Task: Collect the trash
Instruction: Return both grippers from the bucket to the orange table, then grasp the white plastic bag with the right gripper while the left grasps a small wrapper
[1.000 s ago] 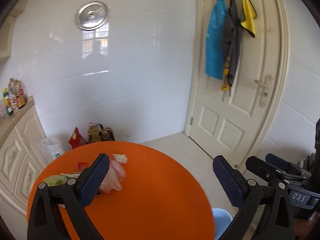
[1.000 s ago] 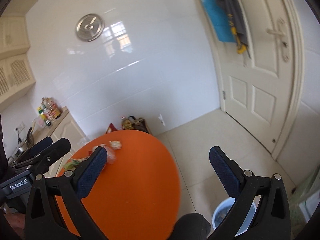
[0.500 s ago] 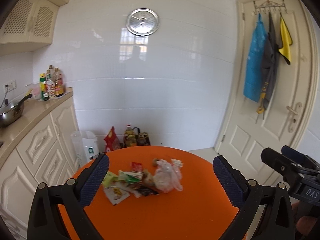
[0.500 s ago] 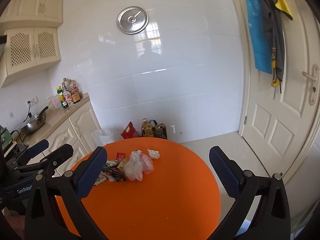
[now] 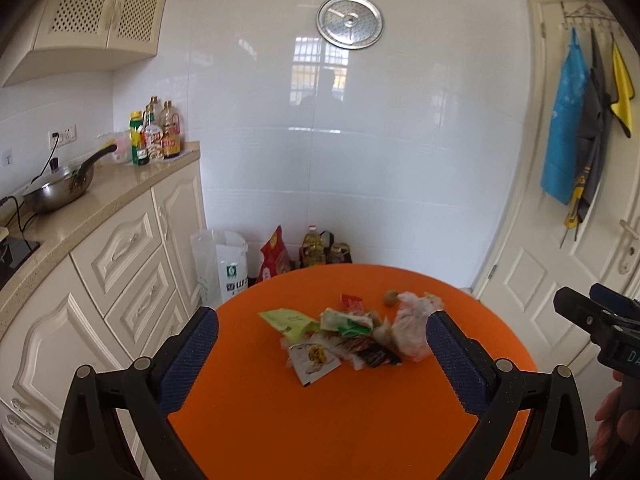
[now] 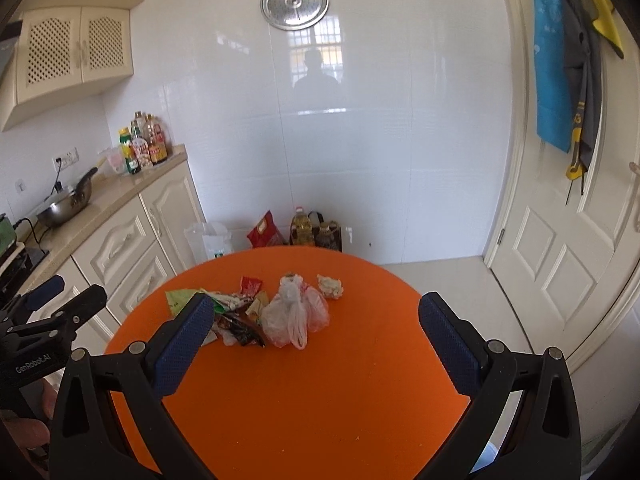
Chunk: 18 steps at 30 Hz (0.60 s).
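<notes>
A pile of trash lies on the far half of a round orange table (image 5: 320, 420): a crumpled clear plastic bag (image 5: 412, 328), green wrappers (image 5: 288, 320), a dark wrapper (image 5: 372, 354) and a white packet (image 5: 314, 362). In the right wrist view the same bag (image 6: 294, 314) lies beside a crumpled paper ball (image 6: 330, 286) on the table (image 6: 320, 400). My left gripper (image 5: 320, 348) is open and empty, above the table short of the pile. My right gripper (image 6: 316, 332) is open and empty too, just short of the bag.
Cream kitchen cabinets (image 5: 120, 264) with a pan (image 5: 60, 188) and bottles (image 5: 156, 136) stand at the left. Bags and oil bottles (image 5: 312, 246) sit on the floor by the white tiled wall. A white door (image 6: 560, 240) with hanging cloths is at the right.
Both cameras have swung left and tilted down from the door toward the table, so the trash pile now sits between the fingers of each gripper. Both grippers stayed open.
</notes>
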{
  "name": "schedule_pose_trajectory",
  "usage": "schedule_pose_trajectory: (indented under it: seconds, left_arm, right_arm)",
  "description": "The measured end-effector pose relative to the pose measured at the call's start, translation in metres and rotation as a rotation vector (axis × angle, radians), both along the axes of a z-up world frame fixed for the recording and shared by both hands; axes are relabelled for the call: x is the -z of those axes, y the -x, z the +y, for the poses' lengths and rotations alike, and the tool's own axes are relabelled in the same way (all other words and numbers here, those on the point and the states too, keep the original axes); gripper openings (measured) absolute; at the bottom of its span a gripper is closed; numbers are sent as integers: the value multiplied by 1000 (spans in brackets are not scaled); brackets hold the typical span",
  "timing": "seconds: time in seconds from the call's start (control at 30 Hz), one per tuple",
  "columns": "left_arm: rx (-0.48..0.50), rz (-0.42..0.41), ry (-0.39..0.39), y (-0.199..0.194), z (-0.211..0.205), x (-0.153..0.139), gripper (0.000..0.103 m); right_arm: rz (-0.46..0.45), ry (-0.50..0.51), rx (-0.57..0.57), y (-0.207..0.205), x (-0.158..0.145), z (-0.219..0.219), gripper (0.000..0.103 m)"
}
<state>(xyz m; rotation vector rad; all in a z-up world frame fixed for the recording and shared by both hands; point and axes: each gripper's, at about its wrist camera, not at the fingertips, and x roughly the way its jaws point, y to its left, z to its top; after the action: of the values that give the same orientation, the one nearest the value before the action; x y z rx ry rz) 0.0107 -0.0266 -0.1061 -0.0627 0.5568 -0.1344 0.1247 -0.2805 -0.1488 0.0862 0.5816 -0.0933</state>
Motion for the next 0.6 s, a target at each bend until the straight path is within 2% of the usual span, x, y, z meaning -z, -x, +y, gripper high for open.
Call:
schedule_pose_trajectory:
  seconds: [0.3,0.6]
  left_arm:
    - [-18,121,-3,-81,-14,21,102]
    - [-38,228,-9,-169,-24,65,102]
  right_arm:
    - [173,-37,-28,-63,65,1,103]
    - [308,-119,-22,-138,128,2,103]
